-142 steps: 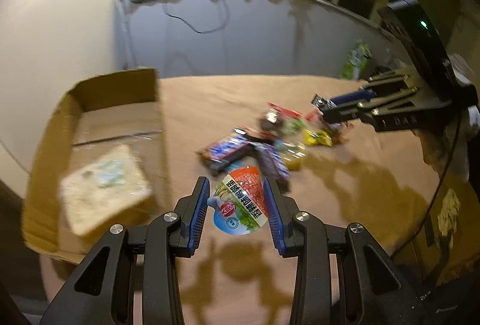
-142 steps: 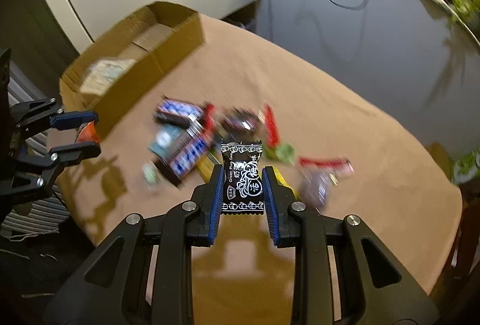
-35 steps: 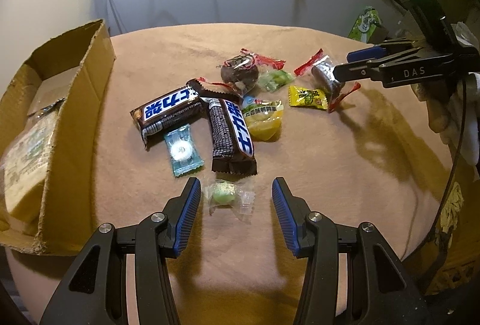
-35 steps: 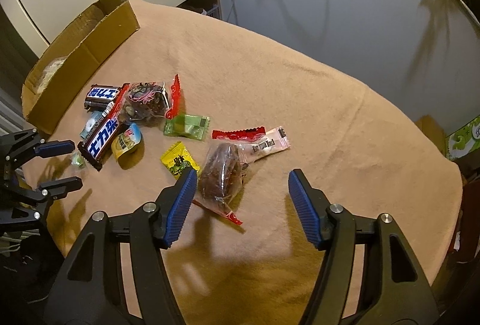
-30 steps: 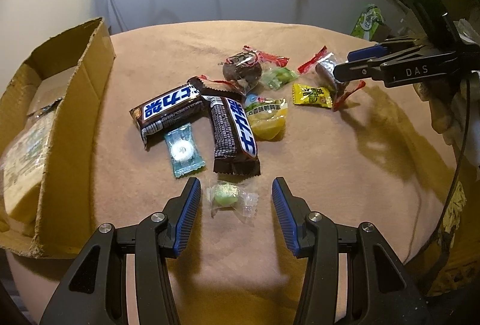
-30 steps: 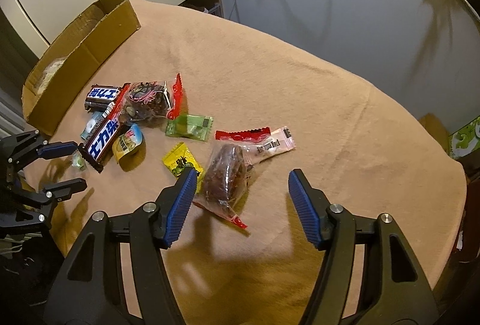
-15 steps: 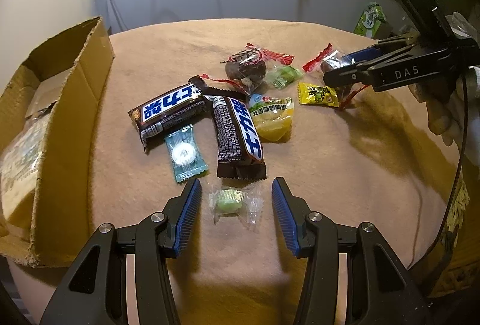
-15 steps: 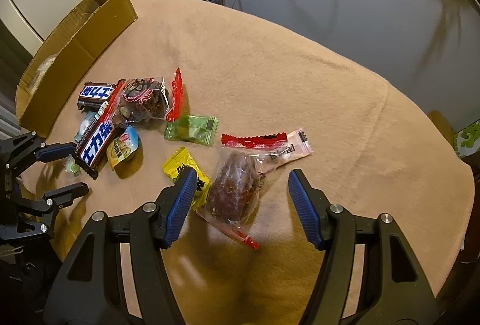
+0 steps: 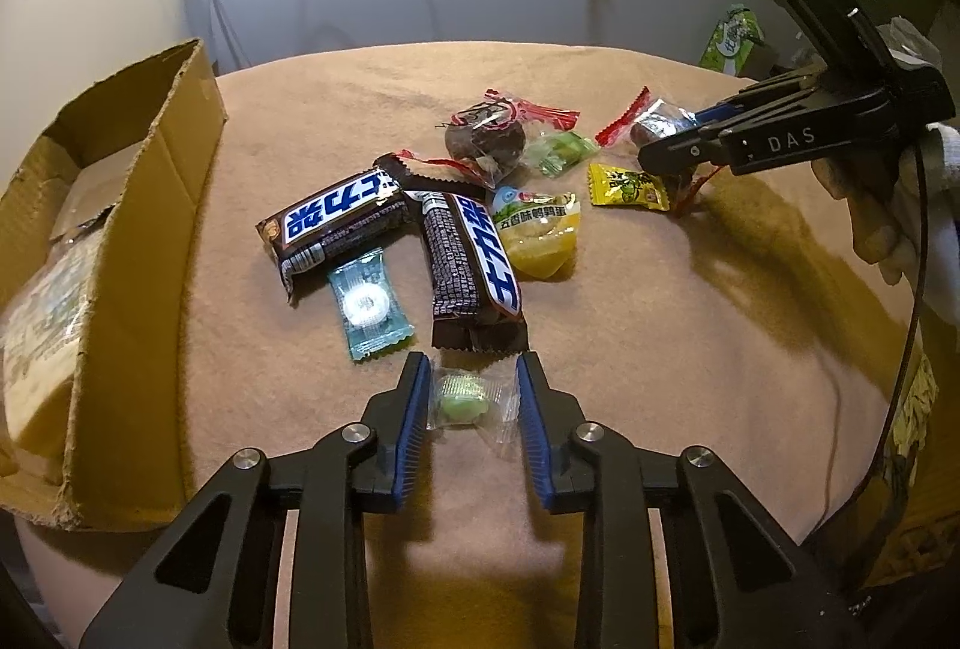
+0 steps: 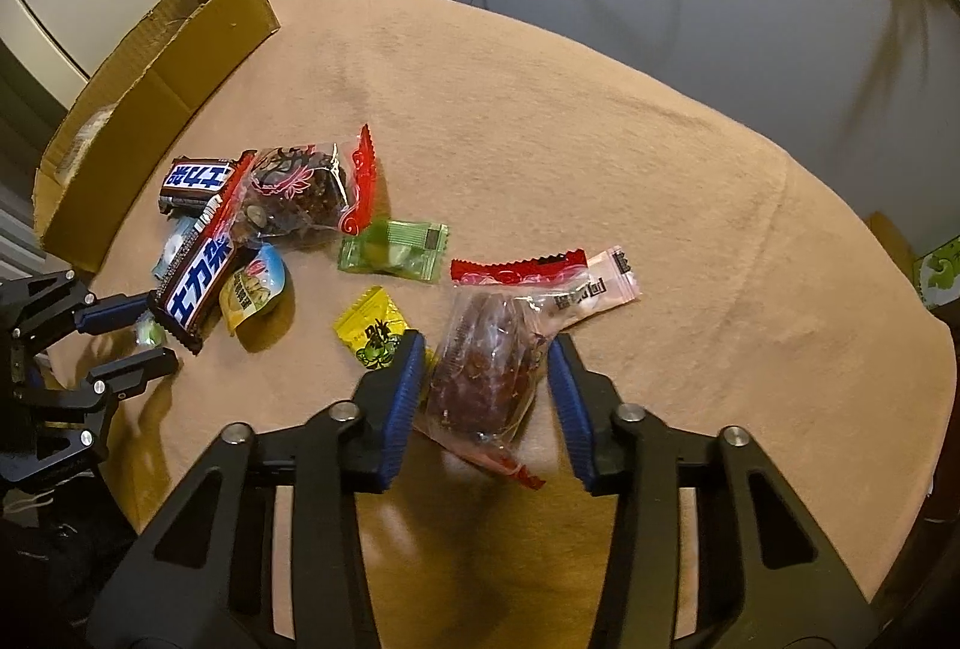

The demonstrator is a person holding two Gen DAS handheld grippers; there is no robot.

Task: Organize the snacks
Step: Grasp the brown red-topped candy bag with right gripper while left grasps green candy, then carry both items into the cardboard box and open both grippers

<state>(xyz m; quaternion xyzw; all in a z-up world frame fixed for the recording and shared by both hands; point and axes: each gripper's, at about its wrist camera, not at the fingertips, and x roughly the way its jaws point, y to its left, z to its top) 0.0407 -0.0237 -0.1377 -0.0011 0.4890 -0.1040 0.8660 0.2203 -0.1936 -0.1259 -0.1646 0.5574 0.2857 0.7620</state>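
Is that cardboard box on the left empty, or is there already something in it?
Not empty. The open-topped cardboard box already holds a pale wrapped packet lying inside; what else is in there cannot be told.

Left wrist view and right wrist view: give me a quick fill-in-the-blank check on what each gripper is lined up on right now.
1. The left gripper has a small wrapped candy of ____ colour between its open fingers.
2. The right gripper straddles a clear packet holding something dark ____.
3. The yellow candy lies beside the right gripper's ____ finger.
4. The cardboard box stands at the table's ____ edge in the left wrist view.

Missing words: green; red; left; left
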